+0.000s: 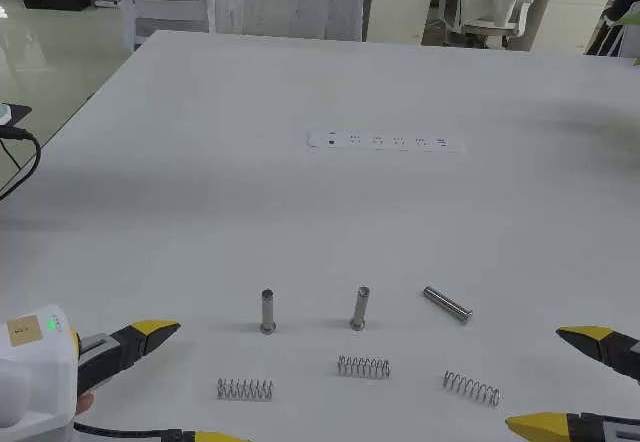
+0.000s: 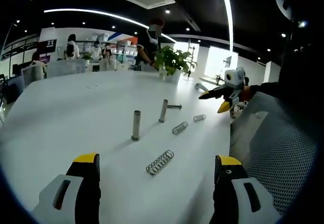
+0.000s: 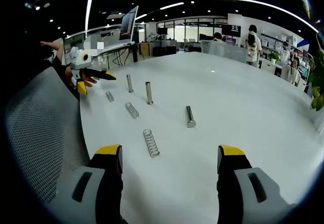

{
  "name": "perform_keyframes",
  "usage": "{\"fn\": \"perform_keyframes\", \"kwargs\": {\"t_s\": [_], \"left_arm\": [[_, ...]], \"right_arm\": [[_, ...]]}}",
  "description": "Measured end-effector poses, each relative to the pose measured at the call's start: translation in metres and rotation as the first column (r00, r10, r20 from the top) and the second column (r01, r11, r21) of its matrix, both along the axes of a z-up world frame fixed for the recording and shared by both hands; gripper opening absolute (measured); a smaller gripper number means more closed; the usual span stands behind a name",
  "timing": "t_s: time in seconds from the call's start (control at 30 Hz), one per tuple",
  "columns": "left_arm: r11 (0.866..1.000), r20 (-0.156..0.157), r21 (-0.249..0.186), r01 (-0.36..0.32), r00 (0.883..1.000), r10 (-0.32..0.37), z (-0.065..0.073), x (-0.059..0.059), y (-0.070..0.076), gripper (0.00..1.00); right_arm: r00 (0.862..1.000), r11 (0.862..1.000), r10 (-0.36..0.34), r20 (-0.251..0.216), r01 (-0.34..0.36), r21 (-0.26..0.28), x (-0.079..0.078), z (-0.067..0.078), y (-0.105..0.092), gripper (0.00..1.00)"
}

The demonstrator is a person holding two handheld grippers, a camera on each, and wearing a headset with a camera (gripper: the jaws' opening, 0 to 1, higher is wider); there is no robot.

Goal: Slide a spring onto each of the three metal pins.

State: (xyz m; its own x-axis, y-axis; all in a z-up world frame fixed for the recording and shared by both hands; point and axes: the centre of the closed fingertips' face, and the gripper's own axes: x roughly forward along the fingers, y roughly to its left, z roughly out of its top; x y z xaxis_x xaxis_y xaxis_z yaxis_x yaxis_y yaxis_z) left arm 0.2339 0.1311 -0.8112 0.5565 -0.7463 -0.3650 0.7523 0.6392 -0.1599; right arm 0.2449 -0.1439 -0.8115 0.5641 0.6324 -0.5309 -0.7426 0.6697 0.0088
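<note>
Opening step, by the look of it: no spring threaded yet. Far row on the table (image 1: 300,222): left pin (image 1: 267,311) and middle pin (image 1: 360,308) upright, right pin (image 1: 447,304) flat on its side. Near row: left spring (image 1: 245,389), middle spring (image 1: 363,366), right spring (image 1: 471,387), all loose. Left gripper (image 1: 190,383) and right gripper (image 1: 535,378) spread wide, clutching nothing, hovering at the near corners. Next, probably: pinch one spring, line up its bore with a pin tip, slide down.

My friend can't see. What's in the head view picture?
Three metal pins sit in a row on a white table, two standing and the right one lying down, with a spring near each. The open left gripper and right gripper are at the bottom corners.
</note>
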Motion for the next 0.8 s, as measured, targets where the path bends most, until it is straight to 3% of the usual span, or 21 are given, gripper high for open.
{"fn": "perform_keyframes", "kwargs": {"t_s": [0.8], "left_arm": [[1.0, -0.001, 0.004, 0.006, 1.0, -0.006, 0.0, -0.0016, -0.0012, 0.89]], "right_arm": [[1.0, 1.0, 0.008, 0.001, -0.008, -0.003, -0.0017, 0.0, 0.0019, 0.76]]}}
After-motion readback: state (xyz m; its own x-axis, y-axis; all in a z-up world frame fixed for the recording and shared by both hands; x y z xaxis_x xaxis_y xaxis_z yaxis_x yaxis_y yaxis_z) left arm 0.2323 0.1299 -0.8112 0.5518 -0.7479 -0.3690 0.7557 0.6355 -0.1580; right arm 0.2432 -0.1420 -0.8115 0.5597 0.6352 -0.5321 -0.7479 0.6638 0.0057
